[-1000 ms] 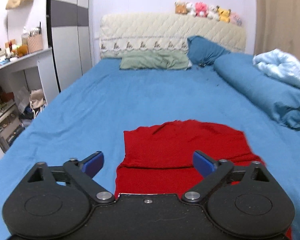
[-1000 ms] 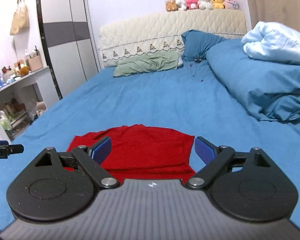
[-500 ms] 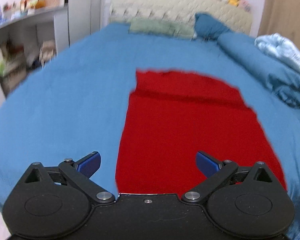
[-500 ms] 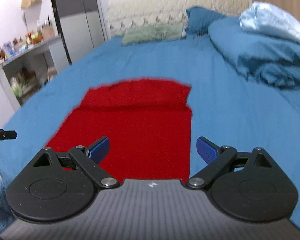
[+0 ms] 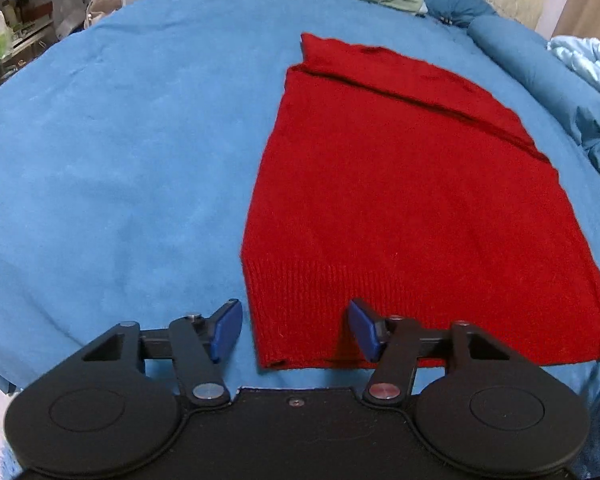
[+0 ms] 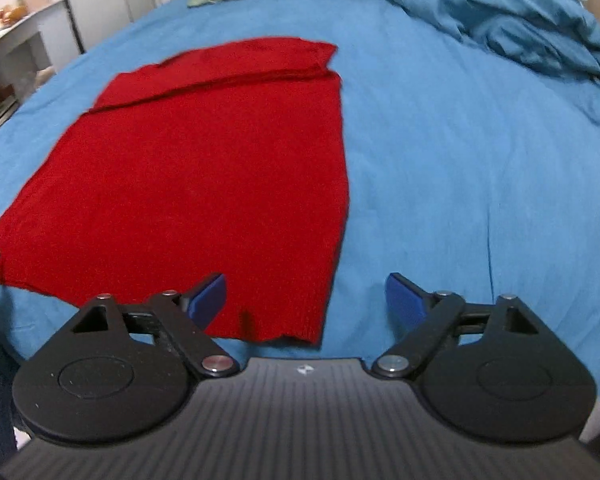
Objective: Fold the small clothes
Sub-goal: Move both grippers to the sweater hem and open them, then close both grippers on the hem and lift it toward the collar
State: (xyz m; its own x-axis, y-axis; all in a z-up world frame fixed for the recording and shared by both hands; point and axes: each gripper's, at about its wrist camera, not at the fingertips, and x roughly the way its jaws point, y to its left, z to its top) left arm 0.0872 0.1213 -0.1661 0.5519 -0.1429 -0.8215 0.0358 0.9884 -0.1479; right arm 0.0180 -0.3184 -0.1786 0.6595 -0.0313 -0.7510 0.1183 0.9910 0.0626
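Both hand-held grippers have dropped toward the near end of the bed (image 5: pixel 100 140), so the red sweater (image 5: pixel 400 184) now fills most of each view, where a second ago it was a small patch farther off. My left hand-held gripper (image 5: pixel 294 330) has just been closing; its jaws straddle the near left corner of the ribbed hem, cloth between them, but the pads do not press on it yet, so it is released, grasping nothing. My right hand-held gripper (image 6: pixel 306 300) has also begun to narrow and stands wide, with the hem's near right corner between its jaws, untouched.

I read this as the approach to a two-corner pinch: once both corners are caught, the hem can be carried up toward the far end to halve the garment.

In the right wrist view the red sweater (image 6: pixel 204 152) lies flat on the blue sheet, near the bed's front edge, a knit piece already narrowed into a long rectangle. A folded band crosses its far end. The hem looks smooth, slightly curled at the corners.
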